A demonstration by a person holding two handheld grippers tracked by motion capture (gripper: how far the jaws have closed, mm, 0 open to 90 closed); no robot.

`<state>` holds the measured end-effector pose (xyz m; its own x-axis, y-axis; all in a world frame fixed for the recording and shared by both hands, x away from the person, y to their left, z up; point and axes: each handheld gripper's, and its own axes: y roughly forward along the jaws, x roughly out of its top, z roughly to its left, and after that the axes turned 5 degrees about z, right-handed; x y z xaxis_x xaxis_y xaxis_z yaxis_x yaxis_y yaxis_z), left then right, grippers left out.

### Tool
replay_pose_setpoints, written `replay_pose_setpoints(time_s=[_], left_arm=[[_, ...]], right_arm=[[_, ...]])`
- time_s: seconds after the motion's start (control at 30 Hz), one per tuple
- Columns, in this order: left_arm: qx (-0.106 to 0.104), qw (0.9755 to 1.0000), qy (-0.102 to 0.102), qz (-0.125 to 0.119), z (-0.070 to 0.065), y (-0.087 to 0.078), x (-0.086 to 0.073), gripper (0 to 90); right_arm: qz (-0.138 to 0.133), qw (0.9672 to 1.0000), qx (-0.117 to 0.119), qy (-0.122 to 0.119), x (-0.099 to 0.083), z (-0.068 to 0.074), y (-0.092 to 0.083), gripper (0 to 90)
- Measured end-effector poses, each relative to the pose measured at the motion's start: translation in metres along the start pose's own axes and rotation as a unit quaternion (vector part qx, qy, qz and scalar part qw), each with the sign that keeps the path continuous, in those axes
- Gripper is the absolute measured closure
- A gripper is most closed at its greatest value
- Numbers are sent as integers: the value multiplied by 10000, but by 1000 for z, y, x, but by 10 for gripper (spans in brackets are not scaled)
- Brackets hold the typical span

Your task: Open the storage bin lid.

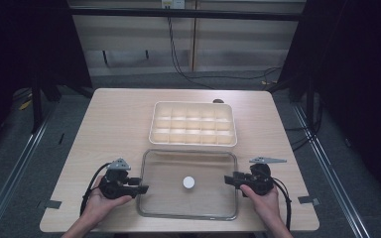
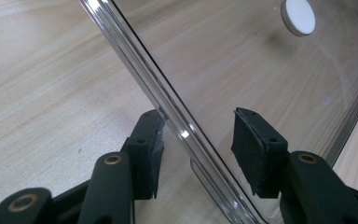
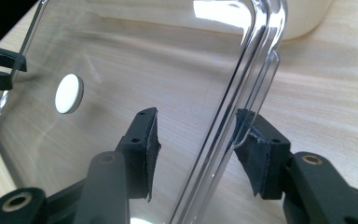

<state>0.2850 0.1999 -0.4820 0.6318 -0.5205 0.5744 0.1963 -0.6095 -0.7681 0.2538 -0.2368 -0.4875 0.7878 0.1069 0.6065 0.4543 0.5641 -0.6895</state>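
Note:
A clear rectangular lid with a white round knob lies flat on the wooden table near its front edge. My left gripper is at the lid's left edge and my right gripper at its right edge, each held in a hand. In the left gripper view the lid's rim runs between the two black jaws of my left gripper, and the pads stand apart from it. In the right gripper view the rim likewise passes between the parted jaws of my right gripper. The knob sits mid-lid.
A cream tray divided into several small compartments stands just behind the lid, near the table's middle. Bare wood lies to the left and right of both. Cables trail from each gripper toward the table's front edge. The floor around is dark.

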Motion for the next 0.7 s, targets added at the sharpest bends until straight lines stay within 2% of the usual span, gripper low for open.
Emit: replay_pose_setpoints(time_s=[0.17,0.33,0.47,0.7], left_arm=[[8,10000,-37,-8,1,2,0,534],[11,9999,-36,112,3,3,0,528],[-23,9999,-96,138,4,6,0,523],[-95,9997,-104,211,4,8,-1,500]], right_arm=[[22,10000,-46,6,0,-1,2,492],[114,9996,-246,-51,-1,-1,6,458],[136,9996,-245,-36,-2,-3,9,449],[168,9984,-506,-194,-3,-2,12,423]])
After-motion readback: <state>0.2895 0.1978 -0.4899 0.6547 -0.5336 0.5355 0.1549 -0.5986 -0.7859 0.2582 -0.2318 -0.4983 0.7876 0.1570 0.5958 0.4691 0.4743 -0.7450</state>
